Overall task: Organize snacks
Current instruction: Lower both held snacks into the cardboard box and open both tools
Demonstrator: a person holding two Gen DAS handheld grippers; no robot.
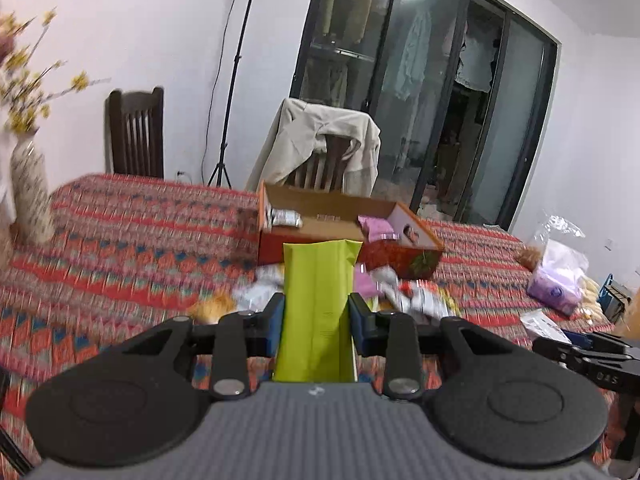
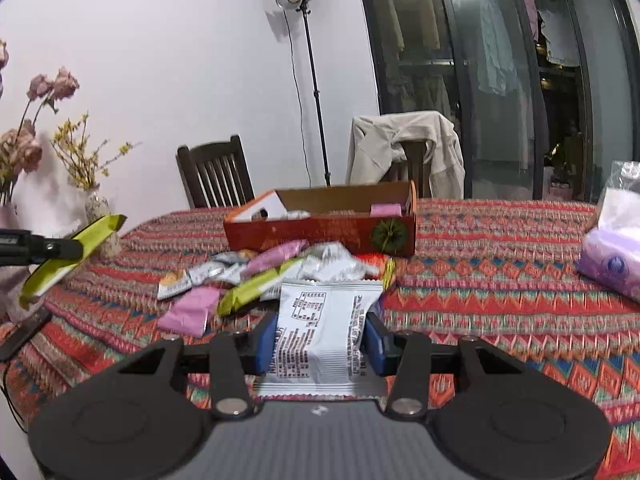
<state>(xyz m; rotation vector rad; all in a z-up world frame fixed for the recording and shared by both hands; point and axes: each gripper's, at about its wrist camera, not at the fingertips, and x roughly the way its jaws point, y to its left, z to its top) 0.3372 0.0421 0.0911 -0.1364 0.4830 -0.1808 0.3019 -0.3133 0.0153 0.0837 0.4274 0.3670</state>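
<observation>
Left gripper (image 1: 316, 312): fingers clamped on long lime-green foil snack packet (image 1: 318, 300), packet upright between pads, raised above worktop (image 1: 120, 232). Right gripper (image 2: 320, 338): fingers clamped on white printed snack pouch (image 2: 320, 328), near red cardboard box (image 2: 320, 232).

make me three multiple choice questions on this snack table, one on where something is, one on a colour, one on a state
1. Where is the loose pile of snacks?
A. inside the box
B. on the tablecloth in front of the box
C. on a chair

2. What colour is the packet in the left gripper?
A. green
B. pink
C. white

3. What state is the right gripper in?
A. open and empty
B. shut on a pink packet
C. shut on a white packet

Answers:
1 B, the pile lies on the tablecloth just before the box.
2 A, the green packet sits between its pads.
3 C, both pads press the white packet.
</observation>
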